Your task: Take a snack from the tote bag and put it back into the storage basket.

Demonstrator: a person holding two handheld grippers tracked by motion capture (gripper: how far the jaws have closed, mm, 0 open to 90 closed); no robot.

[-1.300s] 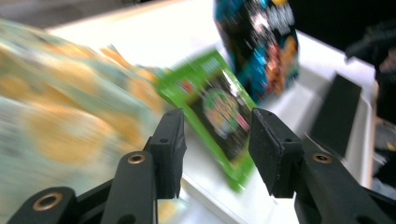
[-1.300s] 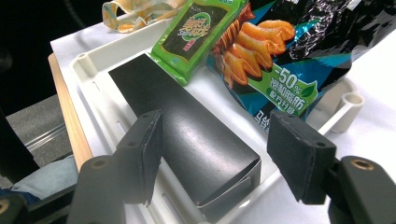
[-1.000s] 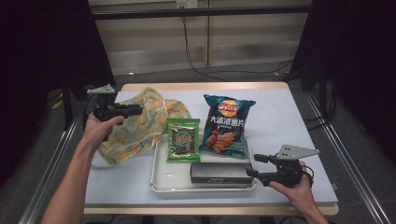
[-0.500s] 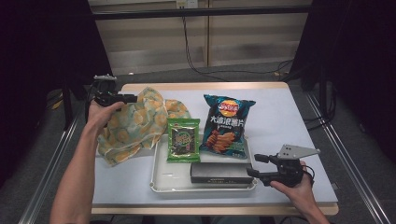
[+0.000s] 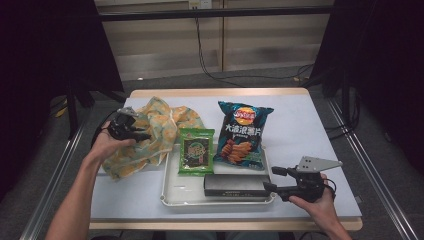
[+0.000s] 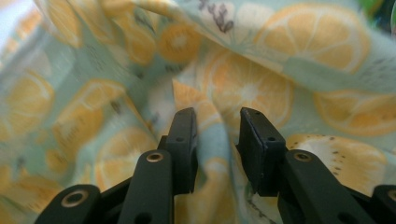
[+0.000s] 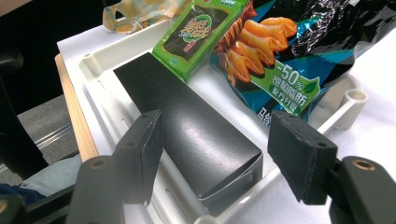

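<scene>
The white tray (image 5: 167, 192) takes up the near middle of the table (image 5: 300, 130); a black box (image 5: 235, 185) lies along its near wall, with a green packet (image 5: 196, 151) and a crisp bag (image 5: 242, 134) crowding the rest. A crumpled citrus-print cloth (image 5: 160, 132) blocks the left side. Bare tabletop lies open to the right of the crisp bag and along the far edge. A narrow strip stays free between the cloth and the near edge.
</scene>
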